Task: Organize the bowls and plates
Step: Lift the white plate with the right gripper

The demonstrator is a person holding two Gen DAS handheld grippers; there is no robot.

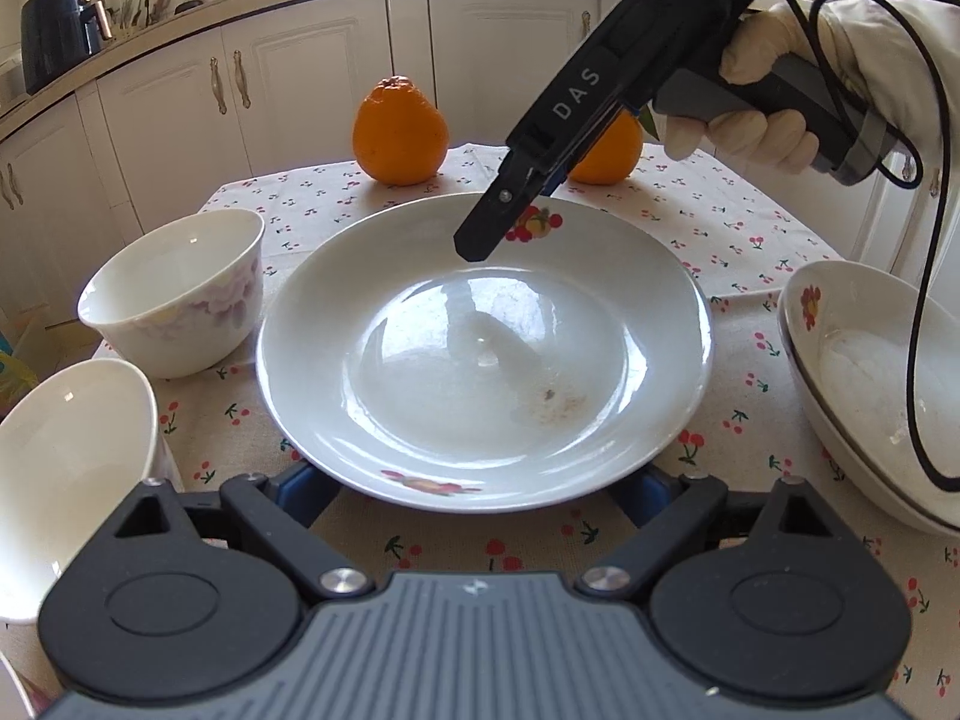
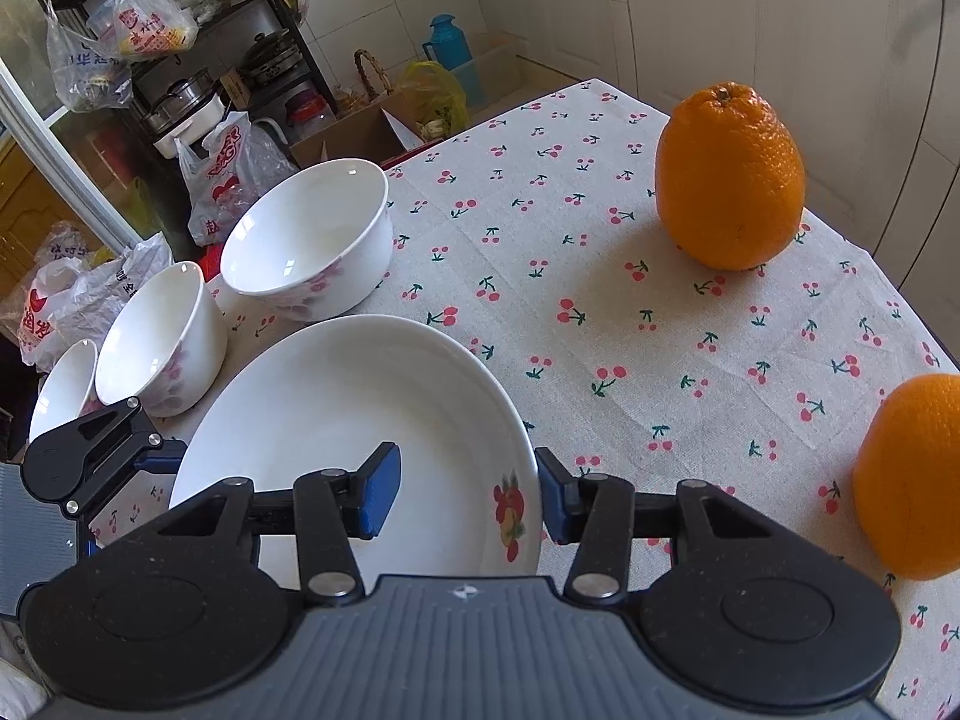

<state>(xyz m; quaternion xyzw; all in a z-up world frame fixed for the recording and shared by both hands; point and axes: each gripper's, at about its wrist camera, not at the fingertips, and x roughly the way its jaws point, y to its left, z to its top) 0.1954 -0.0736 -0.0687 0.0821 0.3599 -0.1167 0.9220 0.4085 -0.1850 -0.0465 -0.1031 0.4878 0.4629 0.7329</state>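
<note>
Cherry-print tablecloth (image 1: 750,360) is carrying a wide floral plate (image 1: 486,348) at centre. Right gripper (image 2: 468,495) is straddling the plate's far rim, pads not visibly pressing; left gripper (image 1: 474,495) is gaping wide under the near rim. Only the left view is showing the stacked dishes (image 1: 870,384) at right.

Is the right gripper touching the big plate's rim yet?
Cannot tell. In the right wrist view the right gripper straddles the plate rim, outer pad right at its edge, but no contact or gap shows plainly.
</note>
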